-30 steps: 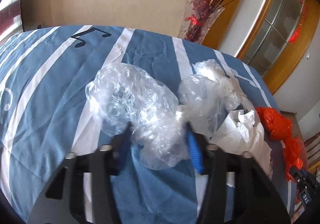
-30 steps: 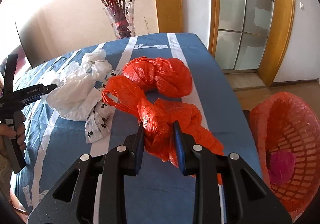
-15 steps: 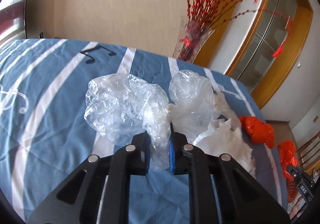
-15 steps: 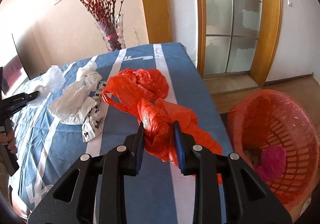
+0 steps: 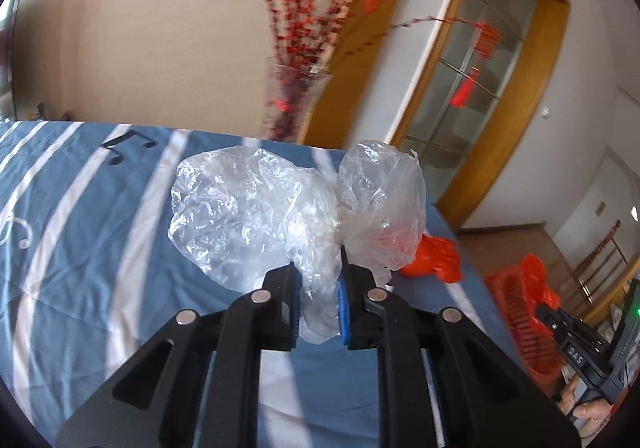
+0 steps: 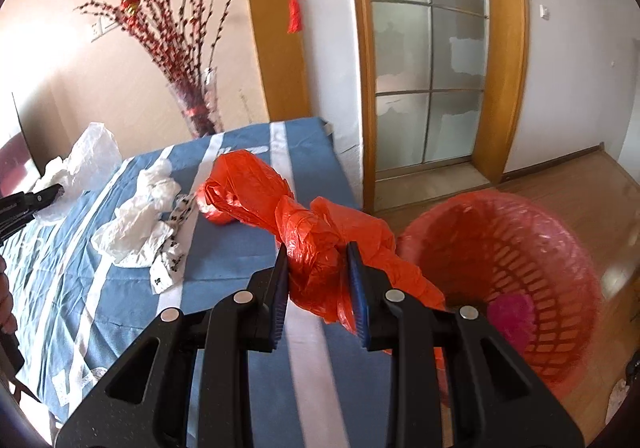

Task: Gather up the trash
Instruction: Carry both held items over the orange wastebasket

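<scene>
My left gripper [image 5: 318, 292] is shut on a crumpled clear plastic bag [image 5: 256, 216] and holds it lifted above the blue striped tablecloth [image 5: 80, 248]. My right gripper [image 6: 316, 280] is shut on a red plastic bag [image 6: 316, 236] that trails back onto the table, held near the table's right edge. A red mesh trash basket [image 6: 520, 248] stands on the floor just right of the table, with a pink item [image 6: 512, 316] inside. The clear bag also shows in the right wrist view [image 6: 92, 156].
A crumpled white bag [image 6: 140, 220] with a dotted scrap lies mid-table. A glass vase [image 6: 198, 108] of red branches stands at the table's far end. Beyond are a wood-framed glass door [image 6: 428, 60] and wooden floor [image 6: 592, 176].
My left gripper has closed on the clear bag and lifted it, swinging toward the right. My right gripper has carried the red bag rightward, nearer the basket.
</scene>
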{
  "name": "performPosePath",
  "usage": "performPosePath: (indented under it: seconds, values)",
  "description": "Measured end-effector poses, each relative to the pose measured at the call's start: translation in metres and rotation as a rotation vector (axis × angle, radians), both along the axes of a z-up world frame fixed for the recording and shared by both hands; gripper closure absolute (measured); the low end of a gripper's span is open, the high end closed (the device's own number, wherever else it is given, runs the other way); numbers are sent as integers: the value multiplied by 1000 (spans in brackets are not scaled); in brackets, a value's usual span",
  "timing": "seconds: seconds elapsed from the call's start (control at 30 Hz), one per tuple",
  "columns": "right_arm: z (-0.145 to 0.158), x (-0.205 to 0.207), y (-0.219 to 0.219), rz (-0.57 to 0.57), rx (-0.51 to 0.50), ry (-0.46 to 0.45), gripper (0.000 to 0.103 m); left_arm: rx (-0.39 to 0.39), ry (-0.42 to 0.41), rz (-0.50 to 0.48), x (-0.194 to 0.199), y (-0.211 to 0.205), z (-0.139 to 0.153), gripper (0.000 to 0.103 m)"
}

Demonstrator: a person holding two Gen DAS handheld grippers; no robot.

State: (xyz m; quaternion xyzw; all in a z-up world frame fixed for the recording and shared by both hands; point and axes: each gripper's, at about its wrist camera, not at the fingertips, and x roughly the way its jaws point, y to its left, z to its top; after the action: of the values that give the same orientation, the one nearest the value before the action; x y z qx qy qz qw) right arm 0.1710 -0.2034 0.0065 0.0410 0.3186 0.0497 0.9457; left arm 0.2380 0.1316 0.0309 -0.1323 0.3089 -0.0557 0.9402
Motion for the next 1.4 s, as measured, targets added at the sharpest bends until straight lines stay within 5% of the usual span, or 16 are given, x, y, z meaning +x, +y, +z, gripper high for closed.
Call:
performPosePath:
  seconds: [0.83,1.4]
  values:
    - [3,-41,-127,-296,84,-51,75,-42,60,-366,4,-201,-19,87]
    - [-3,-45,-176,-408,157,-64,75,-43,119,-497,16,-279,-43,87]
